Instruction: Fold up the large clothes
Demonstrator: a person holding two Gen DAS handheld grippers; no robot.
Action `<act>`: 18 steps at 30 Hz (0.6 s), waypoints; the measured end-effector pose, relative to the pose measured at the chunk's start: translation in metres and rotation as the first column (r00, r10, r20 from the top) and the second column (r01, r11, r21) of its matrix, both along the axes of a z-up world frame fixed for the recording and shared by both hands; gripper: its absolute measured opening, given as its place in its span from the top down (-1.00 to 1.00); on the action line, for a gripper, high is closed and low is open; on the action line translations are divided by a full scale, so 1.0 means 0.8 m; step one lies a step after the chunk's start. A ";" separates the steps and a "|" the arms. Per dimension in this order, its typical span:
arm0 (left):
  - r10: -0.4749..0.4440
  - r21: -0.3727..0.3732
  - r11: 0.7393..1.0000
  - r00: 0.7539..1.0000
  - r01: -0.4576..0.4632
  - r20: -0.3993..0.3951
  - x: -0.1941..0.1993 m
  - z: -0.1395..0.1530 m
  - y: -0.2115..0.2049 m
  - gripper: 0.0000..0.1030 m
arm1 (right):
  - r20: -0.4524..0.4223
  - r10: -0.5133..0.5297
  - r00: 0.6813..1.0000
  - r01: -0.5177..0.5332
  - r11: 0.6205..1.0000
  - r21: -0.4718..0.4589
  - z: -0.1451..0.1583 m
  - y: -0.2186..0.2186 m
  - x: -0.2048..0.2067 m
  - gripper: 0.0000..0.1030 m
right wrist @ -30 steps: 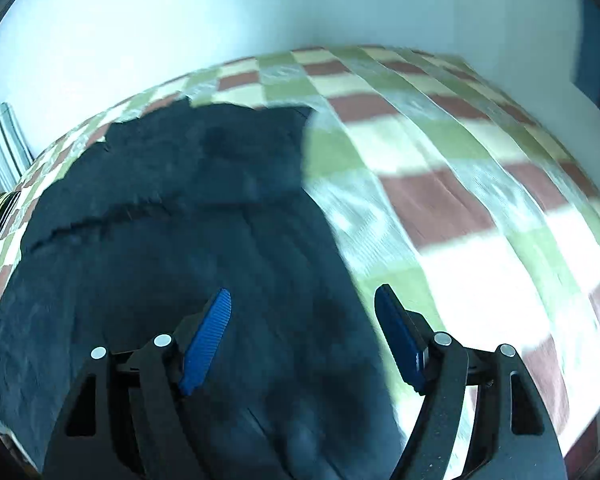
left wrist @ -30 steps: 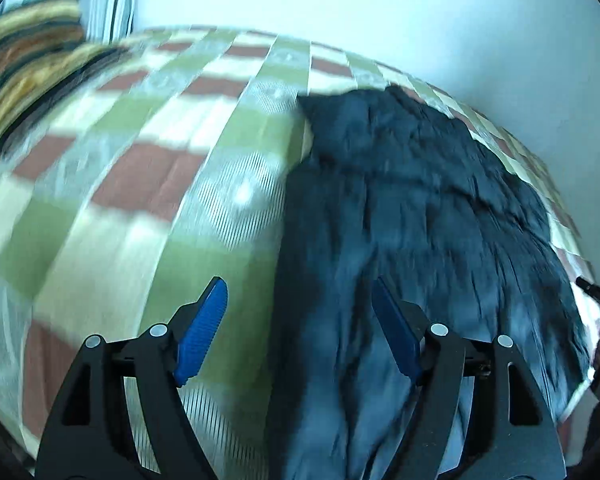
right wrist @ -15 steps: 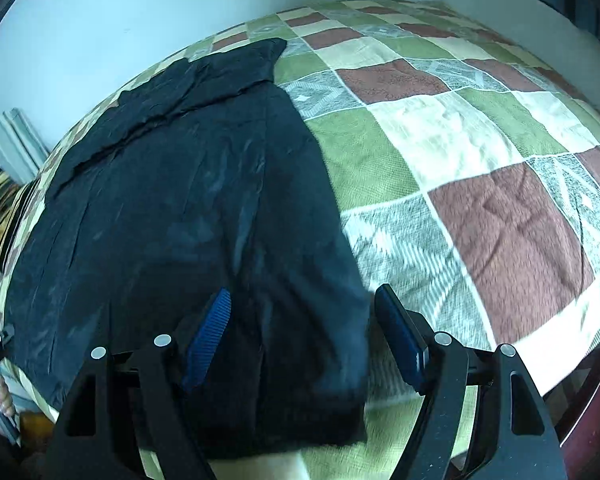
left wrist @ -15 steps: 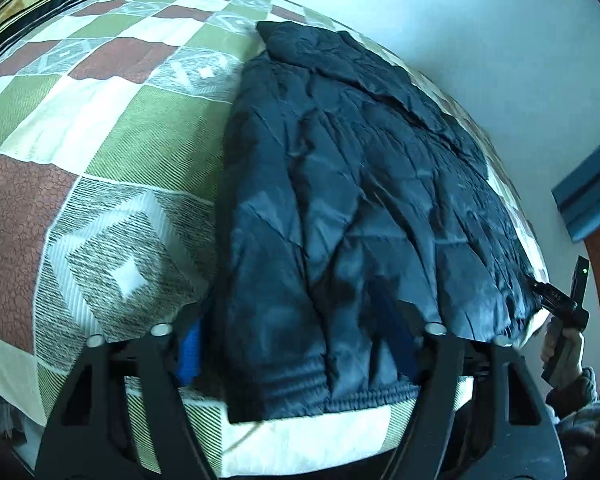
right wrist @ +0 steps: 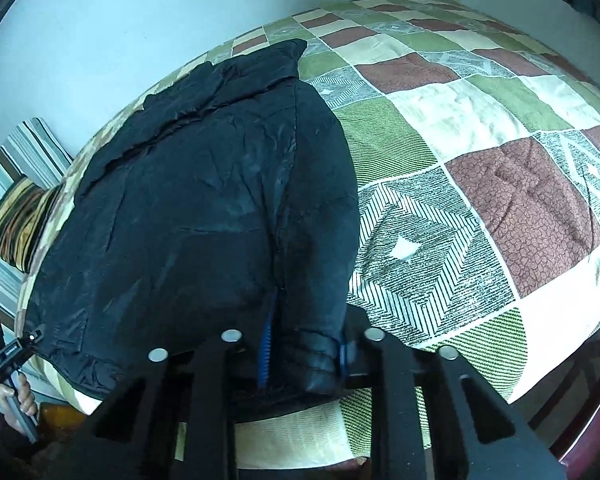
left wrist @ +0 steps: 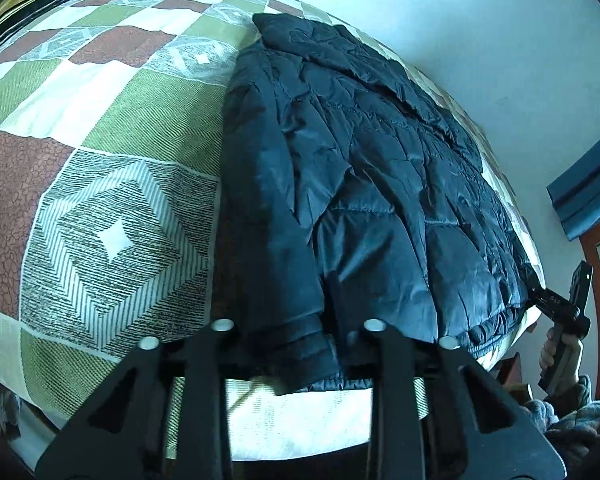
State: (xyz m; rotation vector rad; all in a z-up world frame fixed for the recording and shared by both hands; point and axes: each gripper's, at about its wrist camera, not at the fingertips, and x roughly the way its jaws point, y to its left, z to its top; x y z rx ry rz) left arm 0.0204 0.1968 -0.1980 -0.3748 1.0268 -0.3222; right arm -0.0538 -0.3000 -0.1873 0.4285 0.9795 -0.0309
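— How far along is the folding?

— Barely begun, I'd judge. The jacket [left wrist: 372,184] lies spread flat on the bed [left wrist: 112,184], collar at the far end by the wall, hem at the near edge. A sleeve seems to lie along each side of the body; no fold across the body shows yet, so nearly all the folding is left.

— How does the garment look?

— Dark, quilted and puffy, with a slight sheen and plenty of creases (it will likely spring back unless pressed down). The hem has a gathered band.

— And the claws?

— Both sit at the near hem. The left claw [left wrist: 300,354] is closing with the jacket's near left corner between its fingers, the cloth bunched there. The right claw [right wrist: 304,354] is closing on the near right corner, its blue pads [right wrist: 263,354] pressing the hem band.

— Anything around it?

— A checked green, brown and cream quilt covers the bed, with a striped pillow [right wrist: 18,224] at its far left.
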 end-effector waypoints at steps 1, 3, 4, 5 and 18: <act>0.005 -0.008 1.000 1.000 -0.005 0.001 0.000 0.000 0.002 0.62 | 0.003 -0.001 1.000 0.001 1.000 0.004 0.000 0.000 -0.001 0.61; 0.015 -0.011 1.000 1.000 -0.015 0.012 -0.003 0.004 0.003 0.71 | 0.009 -0.003 1.000 0.002 1.000 0.015 0.003 0.000 -0.003 0.66; 0.015 -0.006 1.000 1.000 -0.015 0.020 -0.004 0.006 0.002 0.73 | 0.013 -0.003 1.000 0.003 1.000 0.020 0.004 -0.001 -0.004 0.67; 0.016 -0.001 1.000 0.999 -0.016 0.031 -0.005 0.009 0.001 0.76 | 0.016 -0.005 1.000 0.005 1.000 0.030 0.005 -0.002 -0.005 0.69; 0.080 -0.143 0.988 0.983 -0.056 0.166 -0.018 0.086 0.020 0.81 | 0.131 -0.046 0.990 0.001 0.944 0.330 0.044 -0.035 -0.009 0.80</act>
